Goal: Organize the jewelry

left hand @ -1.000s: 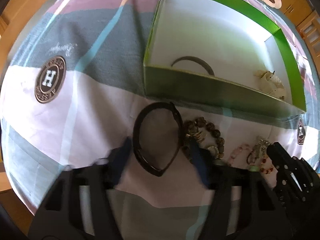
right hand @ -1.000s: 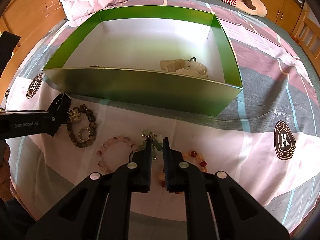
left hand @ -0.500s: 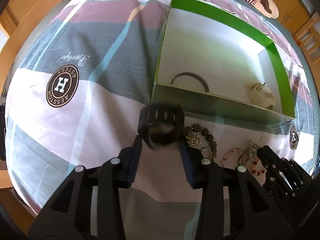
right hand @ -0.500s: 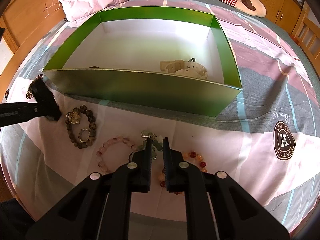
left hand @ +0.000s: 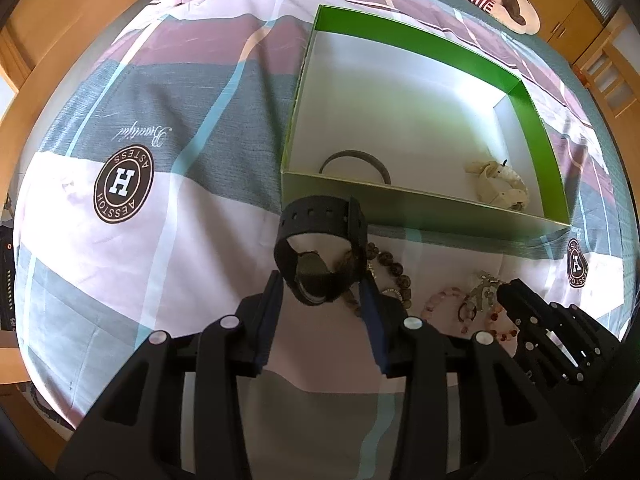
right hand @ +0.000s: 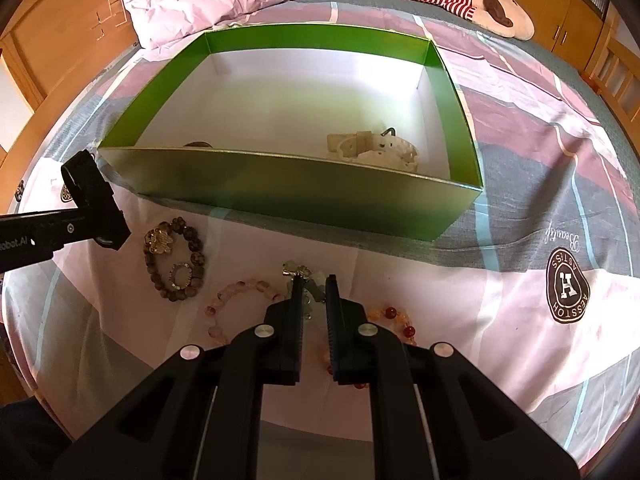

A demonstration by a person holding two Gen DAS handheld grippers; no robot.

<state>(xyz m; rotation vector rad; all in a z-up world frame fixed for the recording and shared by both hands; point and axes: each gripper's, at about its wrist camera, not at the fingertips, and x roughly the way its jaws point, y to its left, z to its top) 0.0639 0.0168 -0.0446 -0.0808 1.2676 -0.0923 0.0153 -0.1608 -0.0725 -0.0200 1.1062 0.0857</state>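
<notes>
Black watch (left hand: 320, 258) hangs pinched in the left claw (left hand: 322, 284), clear of the bed (left hand: 120, 240) before the green box (left hand: 400, 204); it could snag that near wall. Right claw (right hand: 312, 284) sits pressed together over the bracelets (right hand: 176, 258).

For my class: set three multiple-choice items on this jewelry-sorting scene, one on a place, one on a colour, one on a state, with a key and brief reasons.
1. Where is the cream bracelet?
A. inside the green box
B. on the bedsheet
C. in a gripper

2. What colour is the watch?
A. red
B. black
C. white

3. What is the left gripper doing?
A. standing empty
B. resting inside the box
C. holding the watch

Key: 1 A, it lies on the box floor near the right wall. 2 B, strap and case are black. 3 C, the watch sits clamped between its fingers, off the sheet.
</notes>
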